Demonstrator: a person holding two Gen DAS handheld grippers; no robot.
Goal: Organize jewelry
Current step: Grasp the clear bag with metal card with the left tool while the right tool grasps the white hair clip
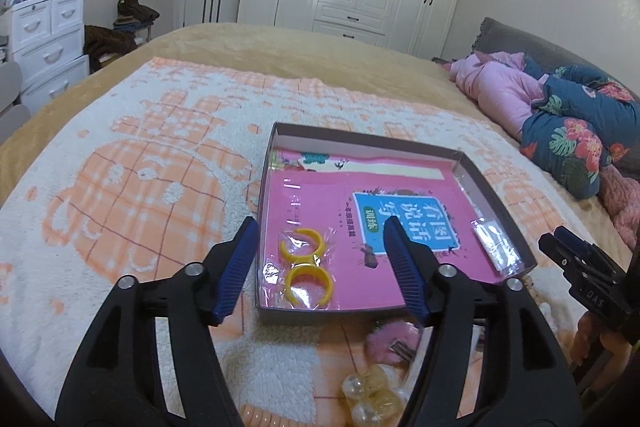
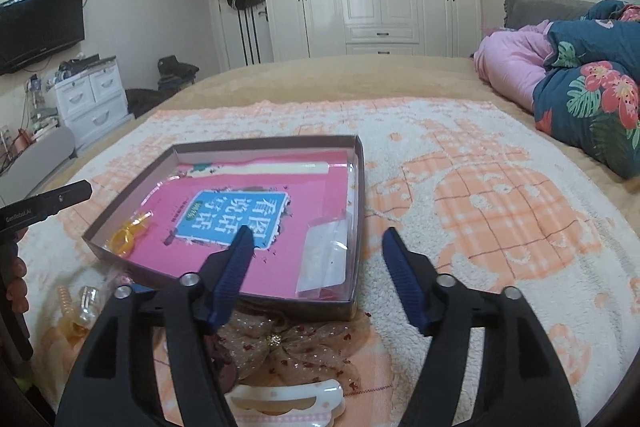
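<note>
we hold both tongs over the near edge of the box (image 1: 496, 183), which lies flat on the blanket (image 1: 140, 155) so that small pieces can be dropped in and kept together. the left gripper (image 1: 320, 267) stands open with nothing between its blue pads, and the right gripper (image 2: 320, 271) is open and empty too; we judge that each has just let a piece go. the yellow rings (image 1: 306, 267), in their clear wrap, lie in the near left corner of the box, and a clear packet (image 2: 324, 259) lies by its right wall, so the sorting looks partly done. the left view shows what waits just outside the near edge: a pink fluffy clip (image 1: 394, 341) and pale yellow beads (image 1: 372, 395). the right view alone shows a sheer brown bow (image 2: 280, 343) touching the box's near wall and a white hair clip (image 2: 288, 401) nearer to us.
</note>
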